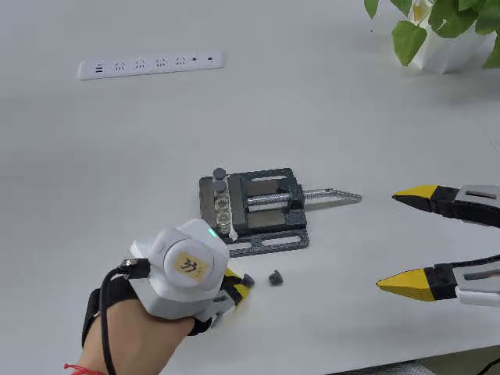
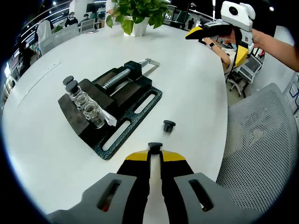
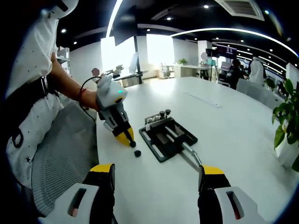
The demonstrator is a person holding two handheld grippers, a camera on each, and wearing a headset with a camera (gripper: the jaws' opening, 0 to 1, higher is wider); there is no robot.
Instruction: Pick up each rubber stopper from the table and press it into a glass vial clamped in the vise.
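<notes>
Only one scrap of writing legible: a handwritten mark, seemingly "33", on a yellow sticker atop the white housing of the left gripper. Sits strapped to a hand just in front of the vise. Jaws drawn nearly together, with a slim gap between the yellow tips in the left gripper view. Rubber stopper right at those tips, near the vise's slotted base plate; pinched or merely touched, cannot tell. Second stopper loose on the table, just beside the first and equally near the base plate.

Clamped in the vise, a row of four clear glass vials: two capped vials at the far end, two open vials at the near end. Right gripper well apart from the vise, out past its handle, jaws spread wide and holding nothing.

From the head view: a white power strip well beyond the vise, and a leafy plant in a white pot far off past the handle end. From the left gripper view: a grey mesh chair off the table edge, on the handle side of the vise. From the right gripper view: a dotted white shirt behind the left gripper, under long ceiling lights.

Vise dark and matte, with a bright threaded screw. Stoppers dark grey, mushroom-shaped, a flat flange over a narrower plug. Table smooth and white.
</notes>
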